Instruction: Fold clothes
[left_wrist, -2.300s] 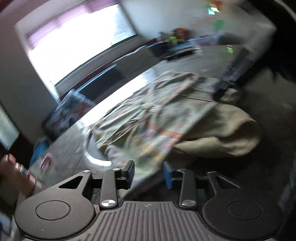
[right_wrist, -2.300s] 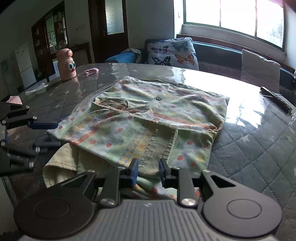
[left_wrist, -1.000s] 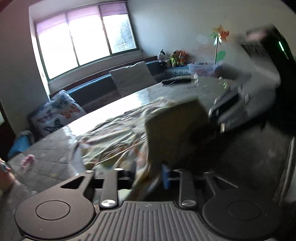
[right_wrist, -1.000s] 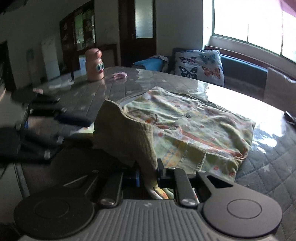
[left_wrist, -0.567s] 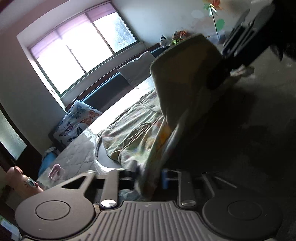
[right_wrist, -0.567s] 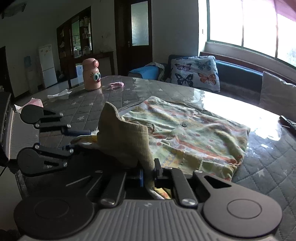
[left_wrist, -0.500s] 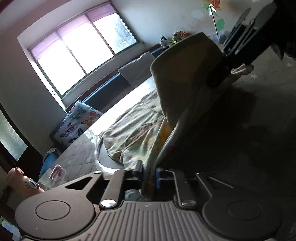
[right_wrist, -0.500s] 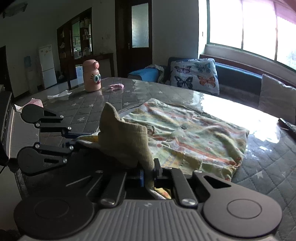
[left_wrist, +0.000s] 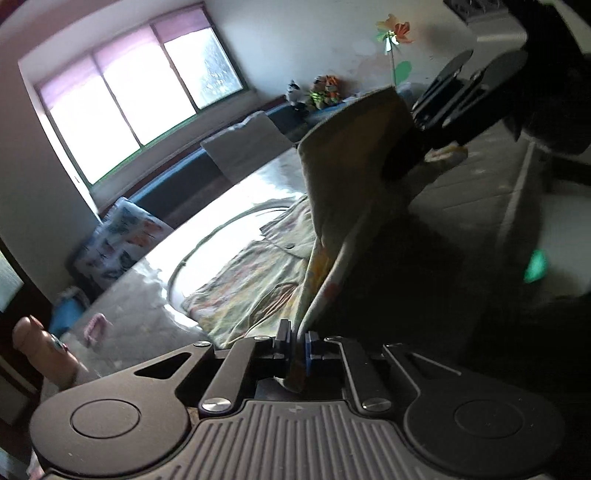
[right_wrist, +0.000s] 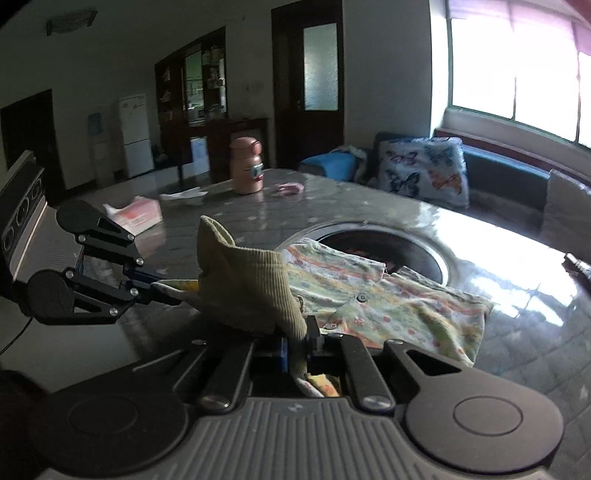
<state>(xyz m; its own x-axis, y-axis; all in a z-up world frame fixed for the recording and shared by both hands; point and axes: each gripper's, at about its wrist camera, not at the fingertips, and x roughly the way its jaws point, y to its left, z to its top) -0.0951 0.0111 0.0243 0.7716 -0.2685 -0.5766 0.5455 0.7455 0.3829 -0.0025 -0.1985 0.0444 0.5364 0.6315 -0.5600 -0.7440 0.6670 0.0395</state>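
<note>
1. Two views show one patterned shirt (right_wrist: 388, 306), pale green with orange stripes and red dots, partly lifted off a dark quilted worktop (right_wrist: 517, 332). The only container-like feature is a round recess (right_wrist: 388, 240) sunk in the worktop; the shirt's far edge overhangs its rim, and what lies inside cannot be told.
2. From left to right in the right wrist view: a pink and white box (right_wrist: 135, 216) lies on the worktop at the left, a pink bottle with cartoon eyes (right_wrist: 246, 166) stands farther back, a small pink item (right_wrist: 286, 189) lies just beside it, and a butterfly cushion (right_wrist: 424, 171) leans on the window bench beyond the worktop.
3. The left tongs (right_wrist: 147, 278) come in from the left, closed tight on the shirt's near hem. The right tongs (right_wrist: 297, 345) are also clamped on that hem, with cloth pinched between the pads.
4. The ribbed olive underside of the shirt (left_wrist: 351, 155) rises in a peak between the two tongs and blocks part of the worktop behind it.
5. The shirt's long axis runs from the tongs away toward the bright window, collar end farthest.
</note>
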